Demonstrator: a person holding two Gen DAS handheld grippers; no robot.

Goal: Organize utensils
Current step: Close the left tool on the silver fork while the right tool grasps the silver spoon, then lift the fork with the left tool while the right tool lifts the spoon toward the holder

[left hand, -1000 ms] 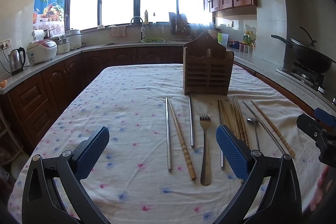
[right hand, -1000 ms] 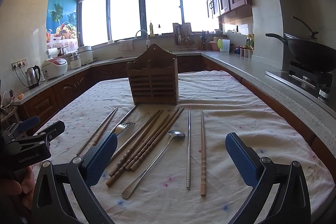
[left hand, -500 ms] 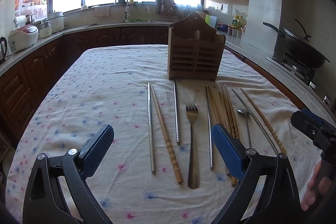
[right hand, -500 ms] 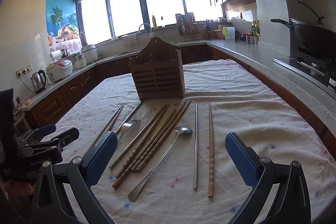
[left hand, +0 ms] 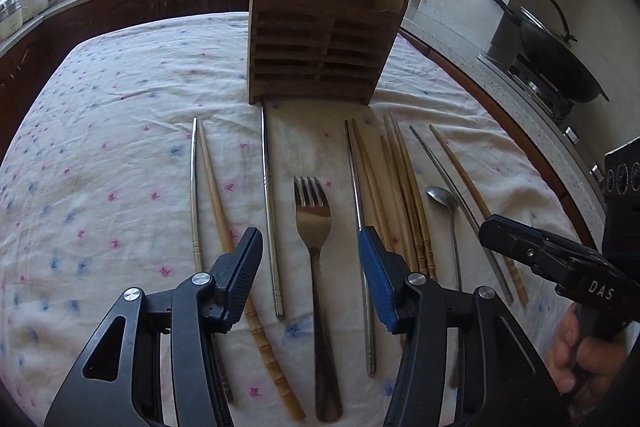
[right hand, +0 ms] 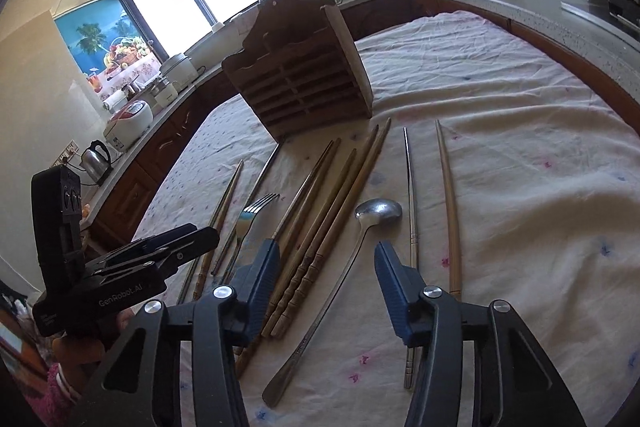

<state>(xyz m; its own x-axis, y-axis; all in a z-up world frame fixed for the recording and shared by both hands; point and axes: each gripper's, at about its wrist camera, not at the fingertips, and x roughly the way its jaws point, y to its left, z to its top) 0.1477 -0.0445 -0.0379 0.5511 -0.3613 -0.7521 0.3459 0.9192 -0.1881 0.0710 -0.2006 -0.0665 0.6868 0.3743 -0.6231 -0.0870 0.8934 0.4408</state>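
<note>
— While both claws tilt down at the cloth, what lies under the left gripper (left hand: 308, 259)?

— A steel fork (left hand: 316, 267) with a broad flat handle sits between its ribbed blue pads, untouched. A slim round metal chopstick (left hand: 270, 211) lies just left of the fork. The jaws are closing from wide, gripping nothing.

— And the right gripper (right hand: 324, 275)?

— Closing too, about half apart. The long thin handle of a dull metal spoon (right hand: 340, 287) runs through the gap, with no pad on it. A bundle of wooden chopsticks (right hand: 328, 211) with ridged, bamboo-like ends lies beside its left pad.

— Where do they all rest?

— In a rough row on a wrinkled white tablecloth (left hand: 100, 155) dotted with pink and blue. Behind them stands a slatted wooden holder (left hand: 324, 35) with a peaked back.
</note>
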